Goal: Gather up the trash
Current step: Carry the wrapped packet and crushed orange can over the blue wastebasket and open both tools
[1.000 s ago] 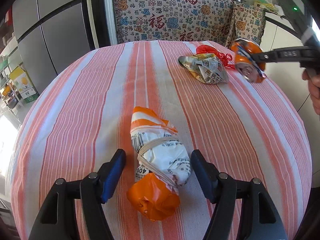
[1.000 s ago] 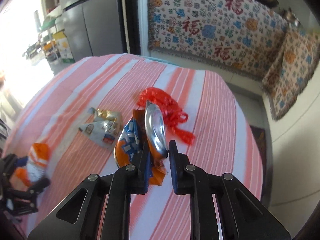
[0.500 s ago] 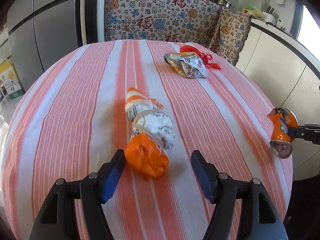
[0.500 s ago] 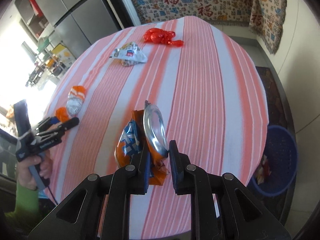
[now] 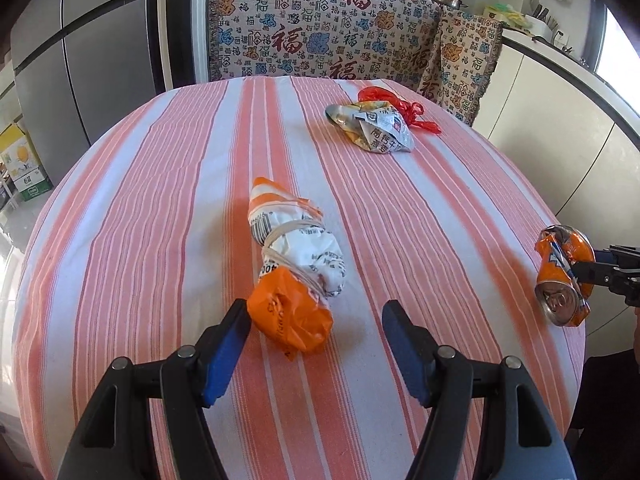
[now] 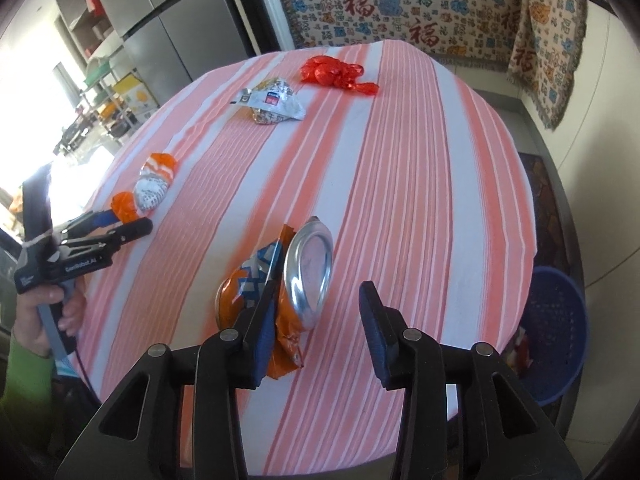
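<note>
A crushed orange soda can (image 6: 280,280) hangs at the table's edge between the fingers of my right gripper (image 6: 320,292). Its jaws are opening: the can leans on the left pad and the right pad stands clear of it. In the left wrist view the can (image 5: 562,276) shows at the far right with the right gripper (image 5: 580,270) beside it. My left gripper (image 5: 315,316) is open, its fingers either side of the orange end of a white-and-orange bundle (image 5: 296,256) tied with string. A silver snack wrapper (image 5: 376,128) and a red plastic bag (image 5: 400,106) lie at the far side.
The round table (image 5: 160,200) wears a pink-and-white striped cloth. A blue basket (image 6: 560,308) stands on the floor below the table's right edge, with some trash in it. A patterned cloth covers furniture behind. A hand in a green sleeve (image 6: 28,360) holds the left gripper.
The right gripper carried the can from beside the wrapper and red bag to the table's near right edge, then its jaws parted. The left gripper barely moved.
</note>
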